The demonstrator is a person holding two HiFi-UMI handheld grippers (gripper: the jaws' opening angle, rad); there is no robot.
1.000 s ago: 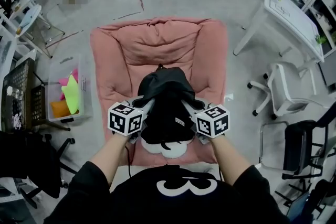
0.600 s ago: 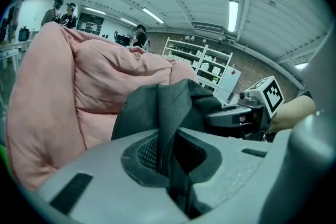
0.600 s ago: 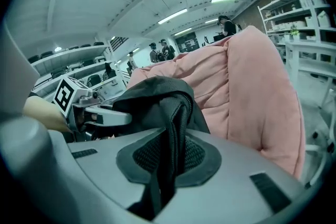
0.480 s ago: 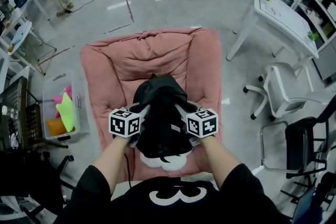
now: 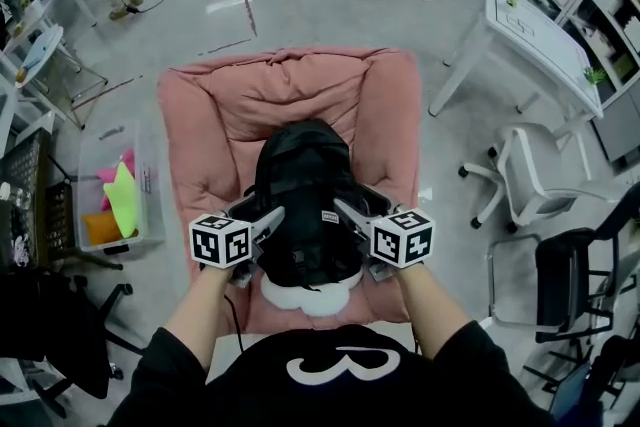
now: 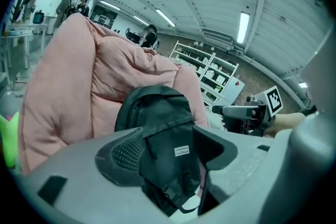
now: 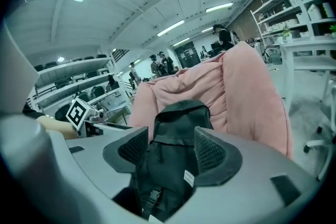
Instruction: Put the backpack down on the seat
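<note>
Release step. Backpack (image 5: pixel 305 205) sits on the pink seat (image 5: pixel 290 90), top toward the backrest. Left claw (image 5: pixel 262 220) and right claw (image 5: pixel 352 215) flank it, jaws opening, pads off the fabric. Next, by my judgement: draw both claws back clear of the straps.

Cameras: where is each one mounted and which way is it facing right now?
Head view: on the person's head, looking steeply down at the backpack on the pink seat; forearms, left gripper and right gripper show.
Left gripper view: rides the left gripper, looks along its opening jaws, backpack between them; right gripper at right.
Right gripper view: rides the right gripper, likewise; left gripper at left.
Shared: all views see backpack and seat.
</note>
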